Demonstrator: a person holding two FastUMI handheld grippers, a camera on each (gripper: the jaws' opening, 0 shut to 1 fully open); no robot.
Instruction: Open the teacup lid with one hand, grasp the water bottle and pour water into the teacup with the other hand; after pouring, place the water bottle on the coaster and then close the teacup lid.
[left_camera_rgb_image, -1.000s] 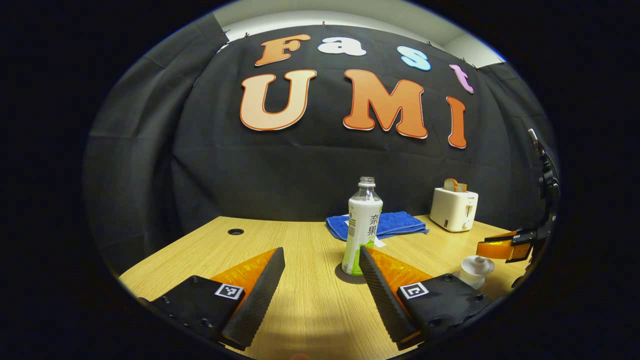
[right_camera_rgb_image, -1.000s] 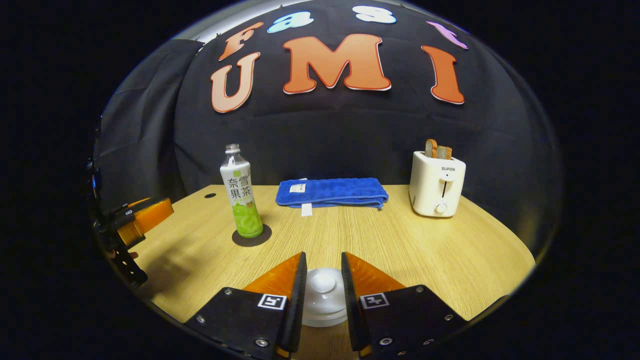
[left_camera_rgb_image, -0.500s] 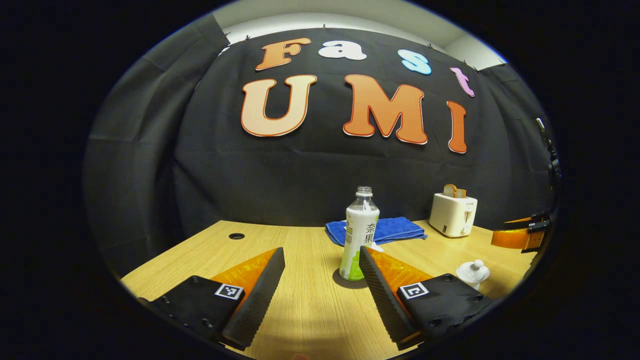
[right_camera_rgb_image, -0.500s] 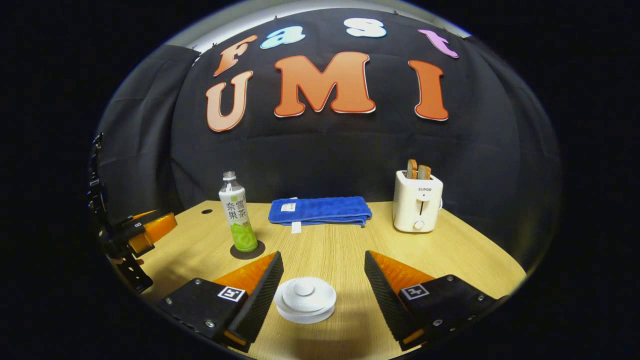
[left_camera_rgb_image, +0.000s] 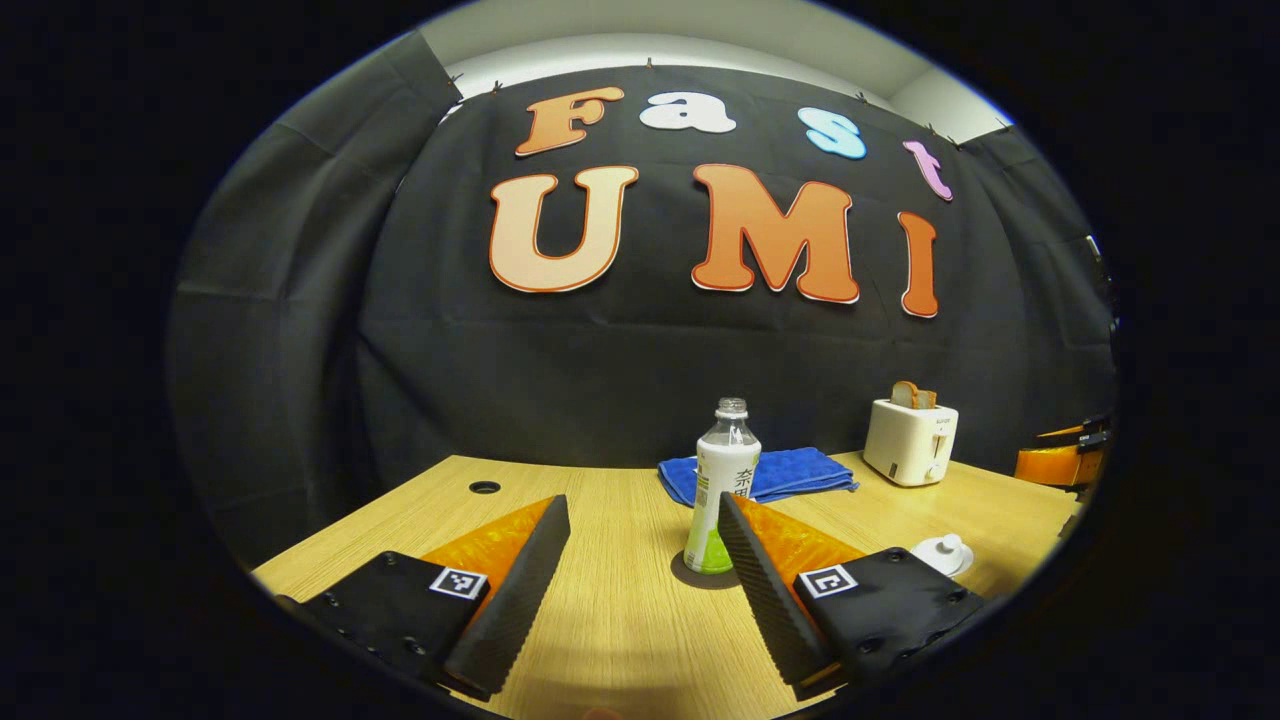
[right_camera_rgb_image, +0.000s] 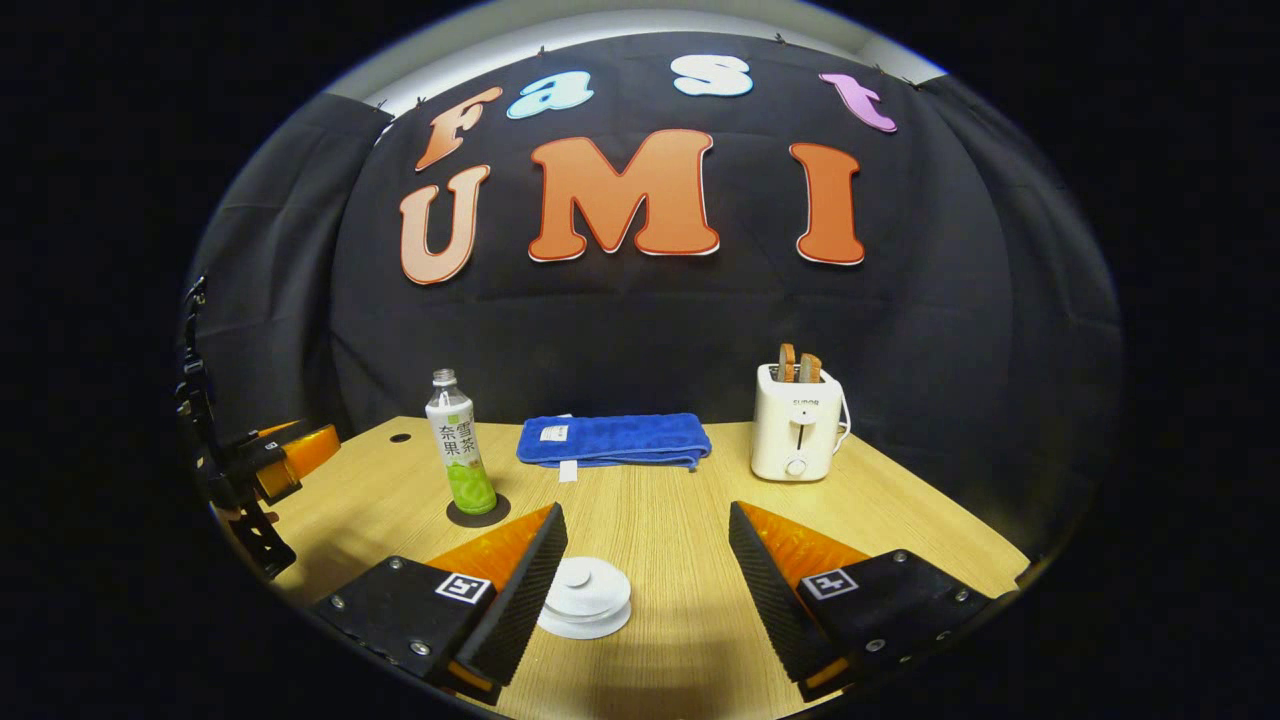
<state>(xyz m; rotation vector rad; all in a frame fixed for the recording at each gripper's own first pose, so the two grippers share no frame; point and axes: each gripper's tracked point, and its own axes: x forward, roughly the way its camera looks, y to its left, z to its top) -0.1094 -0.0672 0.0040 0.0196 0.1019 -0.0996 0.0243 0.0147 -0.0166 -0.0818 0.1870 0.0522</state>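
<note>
Black cloth wall (right_camera_rgb_image: 640, 320) hangs behind a pale wood tabletop (right_camera_rgb_image: 900, 520); a cable hole (left_camera_rgb_image: 484, 487) sits at nine o'clock, and a white ceiling strip (left_camera_rgb_image: 700, 25) shows at twelve.

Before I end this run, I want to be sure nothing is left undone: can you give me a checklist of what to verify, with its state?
1. Lid seated on the teacup: ok, it sits level on top.
2. Water bottle upright on the coaster: ok.
3. Right gripper released: ok, open, fingers apart with the lidded cup off to one side.
4. Left gripper released: ok, open and short of the bottle.
5. Water in the teacup: cannot tell, the lid covers it.
6. Spills on the table: ok, none seen.
</note>
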